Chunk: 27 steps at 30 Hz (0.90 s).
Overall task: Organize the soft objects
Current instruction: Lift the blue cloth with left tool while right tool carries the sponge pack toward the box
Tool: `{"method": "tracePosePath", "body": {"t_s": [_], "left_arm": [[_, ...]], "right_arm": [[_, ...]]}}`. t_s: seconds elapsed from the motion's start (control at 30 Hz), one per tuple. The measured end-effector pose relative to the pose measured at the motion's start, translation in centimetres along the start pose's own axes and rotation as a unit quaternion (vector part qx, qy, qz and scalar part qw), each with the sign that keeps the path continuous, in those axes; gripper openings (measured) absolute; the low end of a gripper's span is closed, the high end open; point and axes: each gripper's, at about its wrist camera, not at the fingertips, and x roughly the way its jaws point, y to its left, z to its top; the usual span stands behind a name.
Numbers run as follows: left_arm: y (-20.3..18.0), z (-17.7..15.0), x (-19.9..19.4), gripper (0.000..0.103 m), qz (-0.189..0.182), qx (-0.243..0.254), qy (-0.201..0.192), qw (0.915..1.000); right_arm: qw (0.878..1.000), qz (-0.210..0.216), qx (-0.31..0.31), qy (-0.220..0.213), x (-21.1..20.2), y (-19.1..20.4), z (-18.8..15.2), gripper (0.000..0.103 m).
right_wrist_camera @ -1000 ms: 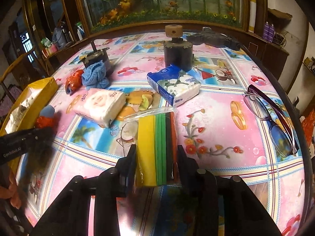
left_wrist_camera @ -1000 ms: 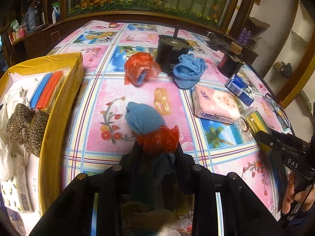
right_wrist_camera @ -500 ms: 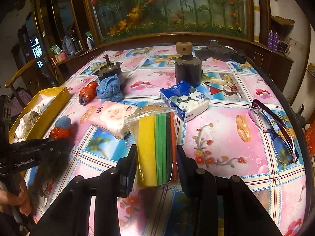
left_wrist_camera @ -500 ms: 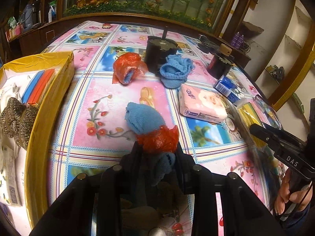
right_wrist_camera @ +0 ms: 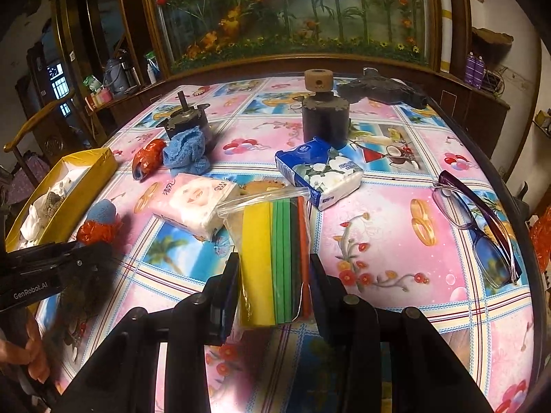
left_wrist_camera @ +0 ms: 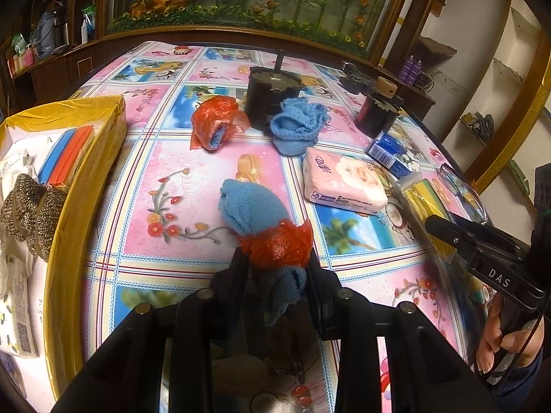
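Left gripper (left_wrist_camera: 275, 258) pinches a blue cloth roll w/ red plastic wrap (left_wrist_camera: 268, 234) at its wrapped middle; both fingers press the red band, blue end pokes fwd over the tablecloth (left_wrist_camera: 165, 179), other blue end hangs back betw. the fingers. Right gripper (right_wrist_camera: 273, 265) is closed on a clear bag of coloured foam sheets (right_wrist_camera: 275, 254) (yellow, green, black, orange edges up), fingers touching the bag on both sides; the bag's far end lies just beside the pink tissue pack (right_wrist_camera: 193, 203) and the blue tissue pack (right_wrist_camera: 320, 172). Left view: yellow box (left_wrist_camera: 79, 158) at table's left edge holds blue/orange sheets (left_wrist_camera: 69, 151), a brown knitted bundle (left_wrist_camera: 31, 206) and white paper items. Further back on the cloth: second red-wrapped blue roll (left_wrist_camera: 217, 124) lying on its side, near a loose blue cloth (left_wrist_camera: 296, 127) that touches a black motor-like cylinder (left_wrist_camera: 272, 96). A second black cylinder w/ tan cap (right_wrist_camera: 323, 113) stands behind the blue tissue pack. Purple-framed glasses (right_wrist_camera: 475, 220) lie at the table's right side, well apart from both grips. A hand (left_wrist_camera: 506, 344) holds the right gripper's handle at the left view's right edge.
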Motion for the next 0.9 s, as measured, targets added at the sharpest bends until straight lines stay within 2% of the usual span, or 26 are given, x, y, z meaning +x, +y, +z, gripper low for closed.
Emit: {"method": "tracePosePath", "body": {"t_s": [0.43,0.9], "left_arm": [[-0.4,0.3,-1.0,0.030,-0.006,0.004,-0.009,0.9999],[0.3,0.6,-4.6,0.031,-0.028,0.000,-0.036,0.9990]], "right_arm": [[1.000,0.009,0.008,-0.002,0.0,0.1,0.0,0.040],[0.996,0.086,0.016,-0.002,-0.9,4.2,-0.2,0.041]]}}
